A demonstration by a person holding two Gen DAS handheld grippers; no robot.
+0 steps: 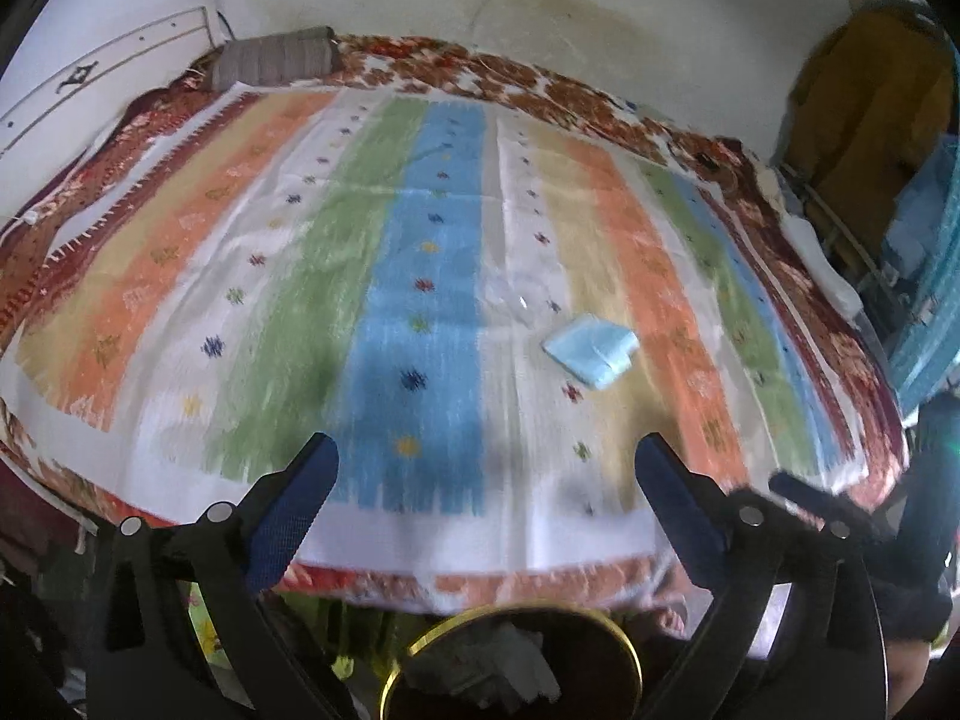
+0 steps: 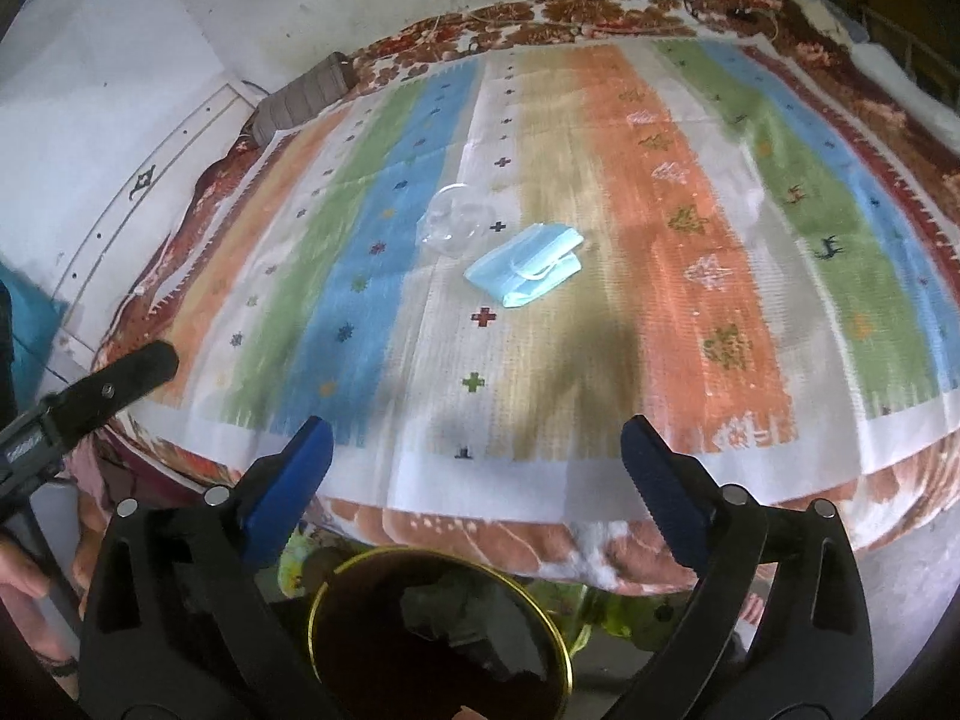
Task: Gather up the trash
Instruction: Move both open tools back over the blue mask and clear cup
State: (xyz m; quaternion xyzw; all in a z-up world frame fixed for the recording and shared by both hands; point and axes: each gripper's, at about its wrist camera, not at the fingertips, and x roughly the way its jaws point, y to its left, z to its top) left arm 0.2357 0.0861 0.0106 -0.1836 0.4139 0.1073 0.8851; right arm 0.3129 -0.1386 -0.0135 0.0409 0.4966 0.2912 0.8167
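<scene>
The left gripper (image 1: 487, 461) and right gripper (image 2: 477, 443) both hung with jaws spread and empty over the gold-rimmed bin (image 2: 561, 648) at the bed's near edge; I judged a drop-off done, and next a reach out to the clear plastic piece (image 2: 451, 221) and blue face mask (image 2: 527, 263) mid-bedspread (image 2: 690, 312)

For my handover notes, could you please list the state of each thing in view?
Left tool: open, empty.
Right tool: open, empty.
Face mask: folded, lying on the bedspread.
Clear plastic piece: lying beside the mask.
Bin: open, trash inside.
Bedspread: spread flat.
</scene>
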